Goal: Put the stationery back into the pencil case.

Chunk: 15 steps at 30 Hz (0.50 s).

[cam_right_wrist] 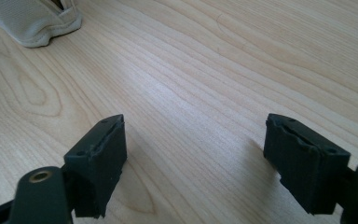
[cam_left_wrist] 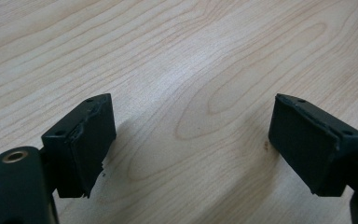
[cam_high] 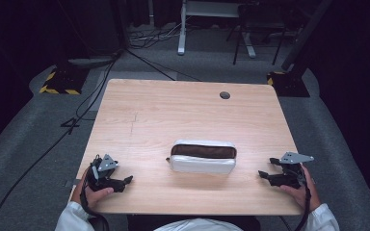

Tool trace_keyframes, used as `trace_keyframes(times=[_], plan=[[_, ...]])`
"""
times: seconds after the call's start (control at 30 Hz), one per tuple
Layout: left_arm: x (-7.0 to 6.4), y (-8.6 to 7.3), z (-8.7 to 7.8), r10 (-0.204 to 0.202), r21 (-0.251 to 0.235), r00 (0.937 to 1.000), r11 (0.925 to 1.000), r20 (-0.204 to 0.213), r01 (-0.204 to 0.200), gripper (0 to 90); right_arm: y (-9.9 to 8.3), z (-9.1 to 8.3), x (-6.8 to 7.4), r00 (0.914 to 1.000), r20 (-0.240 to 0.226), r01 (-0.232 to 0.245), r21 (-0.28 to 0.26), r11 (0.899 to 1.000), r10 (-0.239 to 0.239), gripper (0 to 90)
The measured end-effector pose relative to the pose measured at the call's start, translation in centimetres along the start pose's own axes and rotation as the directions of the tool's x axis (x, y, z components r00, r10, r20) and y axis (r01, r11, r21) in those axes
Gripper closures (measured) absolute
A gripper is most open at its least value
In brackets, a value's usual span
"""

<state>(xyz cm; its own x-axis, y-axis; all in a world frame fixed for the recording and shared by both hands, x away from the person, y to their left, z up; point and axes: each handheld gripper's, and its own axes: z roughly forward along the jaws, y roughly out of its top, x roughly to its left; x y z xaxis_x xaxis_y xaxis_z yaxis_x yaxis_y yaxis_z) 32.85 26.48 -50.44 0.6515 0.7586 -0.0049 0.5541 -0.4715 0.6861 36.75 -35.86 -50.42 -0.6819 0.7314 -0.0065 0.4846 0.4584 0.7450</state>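
High view: one wooden table (cam_high: 173,110), one white pouch (cam_high: 202,157), two grippers, two hands. Pouch near mid-table toward the near edge, lying flat, mouth agape along the top, dark brown lining visible; contents not discernible. Left gripper (cam_high: 125,181) at near-left corner, held by left hand (cam_high: 94,192), well apart from pouch. Right gripper (cam_high: 264,175) at near-right edge, held by right hand (cam_high: 299,191), also well apart from pouch. One round hole (cam_high: 225,95) in tabletop near the far edge. White sleeves cut off at bottom of view.

Left gripper view: two black jaws spread wide, nothing between them, bare wood grain below. One small speck on the wood beside the right-hand jaw, too small to identify.

Right gripper view: two jaws likewise spread wide, empty. One corner of pouch (cam_right_wrist: 35,21) at top left, rest cut off by the edge.
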Motion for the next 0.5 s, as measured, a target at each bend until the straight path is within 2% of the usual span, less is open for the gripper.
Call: trace_keyframes(times=[0.03, 0.37, 0.5], plan=[[-0.1, -0.01, 0.08, -0.019, -0.005, 0.9998, 0.9998, 0.003, 0.019, 14.9, 0.01, -0.01, -0.01, 1.0, 0.001, 0.001, 0.002, 1.0, -0.001, 21.5], [0.06, 0.08, 0.16, -0.019, -0.006, 0.9997, 0.9998, -0.018, 0.019, 14.8, 0.01, -0.02, -0.04, 1.0, -0.001, 0.003, 0.004, 1.0, -0.003, 21.3], [-0.03, 0.13, 0.24, -0.039, -0.007, 0.999, 0.9992, -0.022, 0.038, 14.8, 0.01, -0.01, -0.05, 1.0, -0.002, 0.002, 0.003, 1.0, -0.002, 21.3]])
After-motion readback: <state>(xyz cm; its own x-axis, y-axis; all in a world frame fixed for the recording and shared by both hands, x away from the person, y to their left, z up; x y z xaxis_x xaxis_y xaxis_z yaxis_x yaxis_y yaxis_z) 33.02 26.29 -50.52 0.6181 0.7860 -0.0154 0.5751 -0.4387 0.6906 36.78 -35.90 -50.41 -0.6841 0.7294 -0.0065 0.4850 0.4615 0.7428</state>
